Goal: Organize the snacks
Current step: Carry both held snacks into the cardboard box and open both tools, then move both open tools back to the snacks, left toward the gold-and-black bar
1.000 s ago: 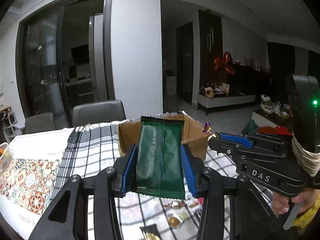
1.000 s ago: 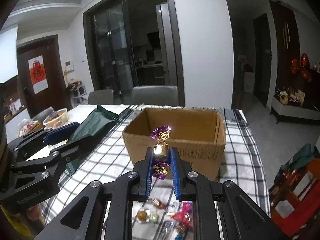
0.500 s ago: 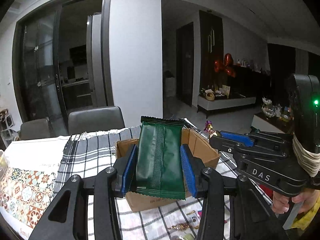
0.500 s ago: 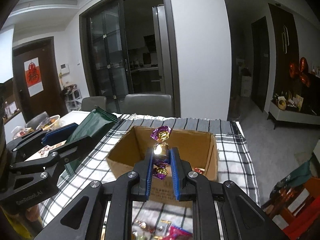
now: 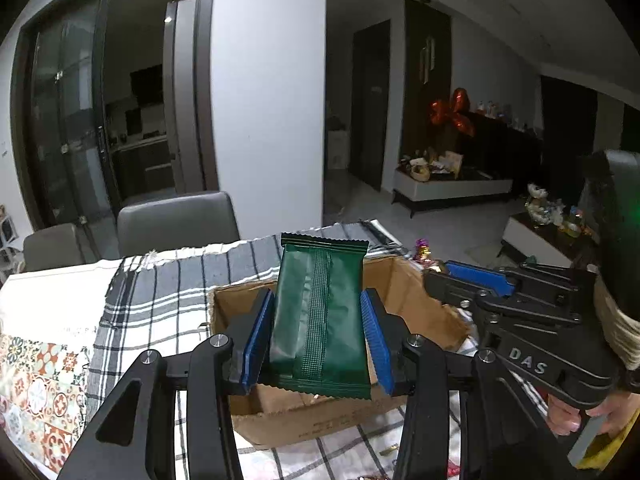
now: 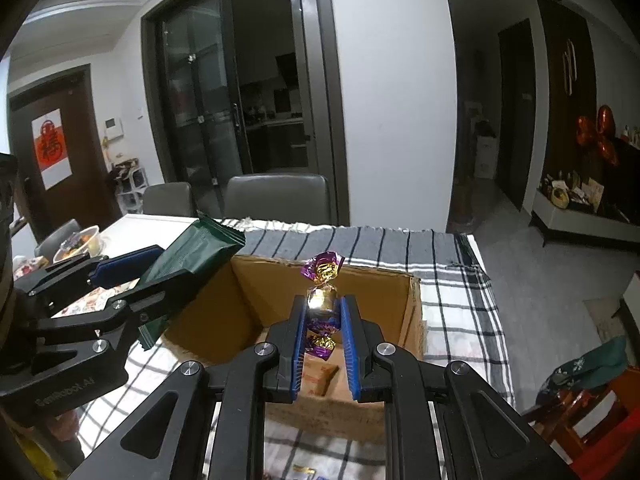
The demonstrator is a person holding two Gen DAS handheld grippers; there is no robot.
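My left gripper (image 5: 318, 318) is shut on a dark green snack packet (image 5: 320, 312) and holds it over the open cardboard box (image 5: 304, 420). My right gripper (image 6: 322, 320) is shut on a purple-and-gold wrapped candy (image 6: 322, 300), also above the box (image 6: 276, 296). In the right wrist view the left gripper (image 6: 132, 280) with the green packet (image 6: 192, 256) hangs over the box's left edge. In the left wrist view the right gripper (image 5: 460, 276) is at the box's right side. A wrapped snack (image 6: 320, 376) lies on the box floor.
The box stands on a black-and-white checked cloth (image 6: 452, 280) over a table with a patterned mat (image 5: 36, 380). Grey chairs (image 6: 276, 196) stand behind the table. A food bowl (image 6: 80, 240) sits at far left. Loose candies lie near the table's front edge (image 6: 304, 470).
Both grippers have moved forward and up with their snacks, from in front of the box to over its opening. The box interior now shows below them.
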